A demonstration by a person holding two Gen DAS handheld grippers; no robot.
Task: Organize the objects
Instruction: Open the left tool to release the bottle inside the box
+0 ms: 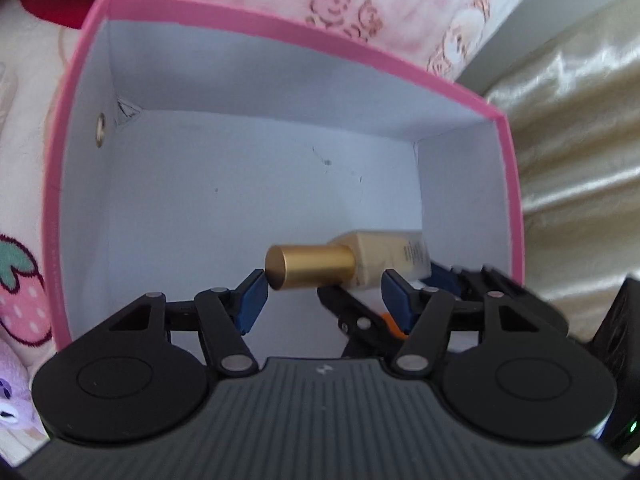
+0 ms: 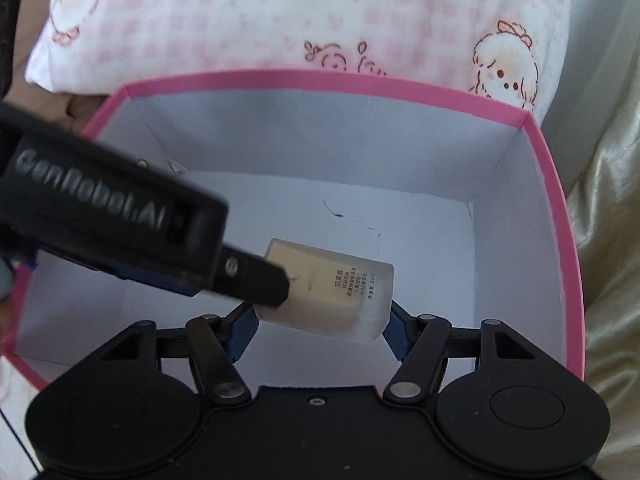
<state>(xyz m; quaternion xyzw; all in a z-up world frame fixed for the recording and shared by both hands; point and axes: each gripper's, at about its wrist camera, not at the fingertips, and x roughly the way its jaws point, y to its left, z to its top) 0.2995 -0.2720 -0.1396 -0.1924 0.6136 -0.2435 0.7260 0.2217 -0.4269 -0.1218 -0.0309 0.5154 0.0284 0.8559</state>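
Bottle (image 2: 332, 292) hangs over the pink box (image 1: 400, 58), frosted glass body clamped between the right gripper (image 2: 320, 330) pads, gold cap (image 1: 310, 266) sticking sideways. Left gripper (image 1: 324, 296) is released: cap sits between its pads, not visibly pinched. Likely dense, slick and breakable; grip the flat body sides, not the round cap.

Foundation bottle (image 2: 336, 292): rectangular frosted body with beige contents, black printed text on one face, cylindrical gold cap (image 1: 310, 266). It lies horizontal, cap pointing left, above the near right part of the box floor. Box (image 1: 280, 30): open-topped, pink outside and along the rim, white inside, with faint dark scuff marks on the floor.
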